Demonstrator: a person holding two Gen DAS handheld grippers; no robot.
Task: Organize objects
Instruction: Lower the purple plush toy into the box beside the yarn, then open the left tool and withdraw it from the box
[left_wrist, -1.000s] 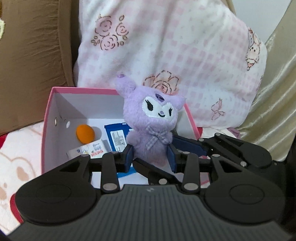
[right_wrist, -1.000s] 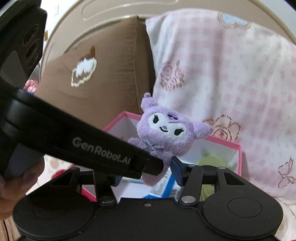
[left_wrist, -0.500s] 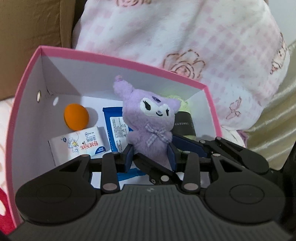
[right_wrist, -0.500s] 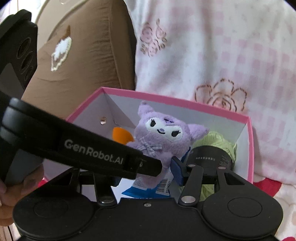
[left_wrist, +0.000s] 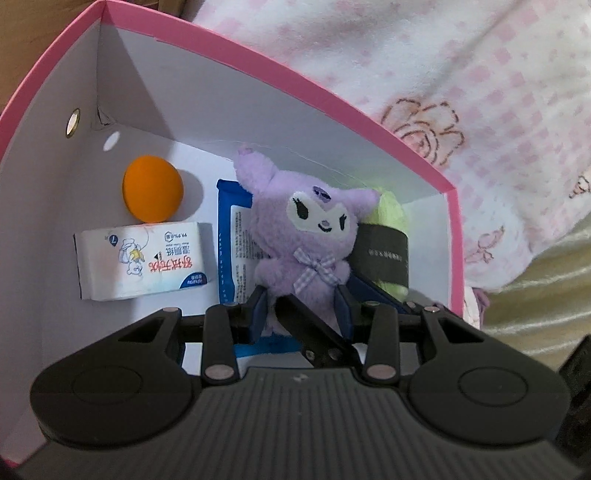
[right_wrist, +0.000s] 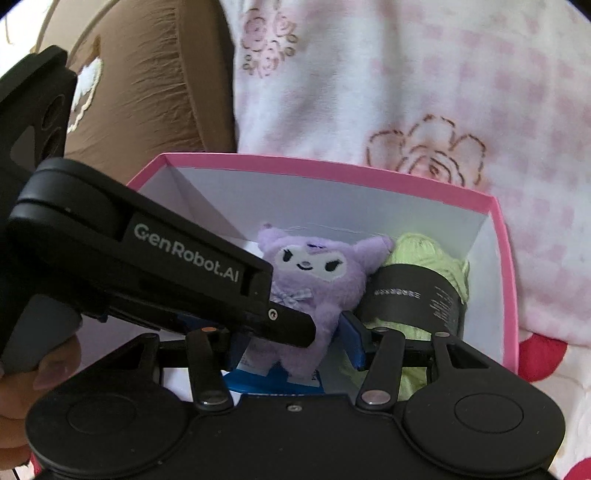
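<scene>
A purple plush toy (left_wrist: 314, 225) with a checked bow stands upright inside a pink box (left_wrist: 258, 85) with white walls. My left gripper (left_wrist: 301, 306) is shut on the toy's lower body, one blue pad on each side. In the right wrist view the same plush toy (right_wrist: 317, 273) sits between the pads of my right gripper (right_wrist: 293, 343), which press its legs from both sides. The left gripper's black body crosses that view from the left and hides the toy's left arm. The toy's feet hang just above a blue packet (left_wrist: 231, 236).
The box also holds an orange ball (left_wrist: 152, 194), a white tissue pack (left_wrist: 144, 260) and a green yarn ball (right_wrist: 424, 247) with a black band, touching the toy's right side. A pink checked pillow (right_wrist: 406, 74) and a brown cushion (right_wrist: 155, 74) stand behind. A hand (right_wrist: 22, 387) grips the left tool.
Both grippers have come down with the plush toy, from above the box rim to inside the box. The left gripper has rolled, so the toy tilts slightly.
</scene>
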